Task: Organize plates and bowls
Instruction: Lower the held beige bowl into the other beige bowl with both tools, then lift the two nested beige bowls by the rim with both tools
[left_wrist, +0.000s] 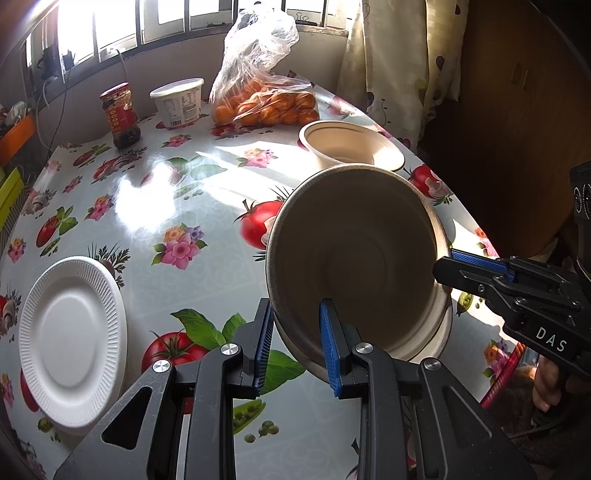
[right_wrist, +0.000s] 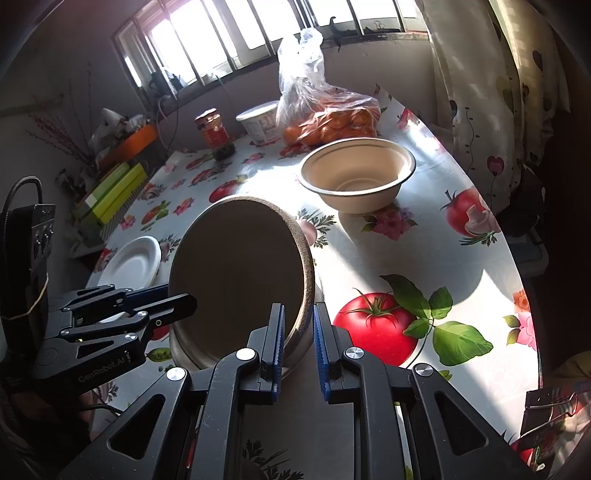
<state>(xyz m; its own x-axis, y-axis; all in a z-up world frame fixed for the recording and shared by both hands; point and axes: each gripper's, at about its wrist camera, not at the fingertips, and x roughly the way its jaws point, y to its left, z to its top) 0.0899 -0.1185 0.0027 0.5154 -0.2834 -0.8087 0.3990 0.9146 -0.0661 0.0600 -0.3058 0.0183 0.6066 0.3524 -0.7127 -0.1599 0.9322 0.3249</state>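
A beige paper bowl (left_wrist: 354, 251) is tilted over another bowl beneath it (left_wrist: 439, 332) near the table's front right. My left gripper (left_wrist: 295, 347) is shut on the tilted bowl's near rim. My right gripper (right_wrist: 298, 343) is shut on the rim of the same bowl (right_wrist: 240, 266) from the other side; it shows in the left wrist view (left_wrist: 458, 266). A second beige bowl (left_wrist: 351, 146) (right_wrist: 356, 173) stands upright farther back. A white paper plate stack (left_wrist: 72, 339) (right_wrist: 133, 262) lies at the left.
A bag of oranges (left_wrist: 266, 99), a white tub (left_wrist: 179, 99) and a red-labelled jar (left_wrist: 120, 114) stand at the table's far side by the window. The table's right edge (left_wrist: 480, 229) is near the bowls. Green boxes (right_wrist: 110, 195) sit off the left.
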